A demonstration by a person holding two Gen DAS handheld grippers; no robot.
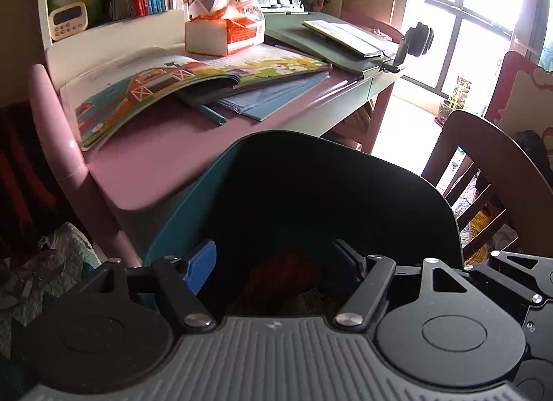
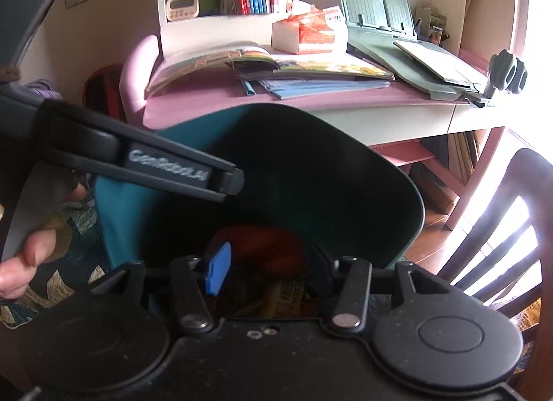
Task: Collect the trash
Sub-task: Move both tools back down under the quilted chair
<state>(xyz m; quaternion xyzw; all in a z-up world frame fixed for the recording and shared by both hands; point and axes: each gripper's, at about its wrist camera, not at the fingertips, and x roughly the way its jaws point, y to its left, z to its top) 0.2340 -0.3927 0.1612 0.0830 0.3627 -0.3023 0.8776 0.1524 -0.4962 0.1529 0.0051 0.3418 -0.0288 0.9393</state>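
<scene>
A teal trash bin stands on the floor in front of a pink desk; it also shows in the right wrist view. Orange and yellow wrappers lie at its bottom, dim in the left wrist view. My left gripper is open over the bin's mouth, with nothing between its blue pads. My right gripper is open over the same bin, empty. The left gripper's body crosses the right wrist view at the left, held by a hand.
The pink desk holds an open picture book, blue folders, an orange tissue pack and a grey book stand. A dark wooden chair stands at the right. A quilted cloth lies on the left.
</scene>
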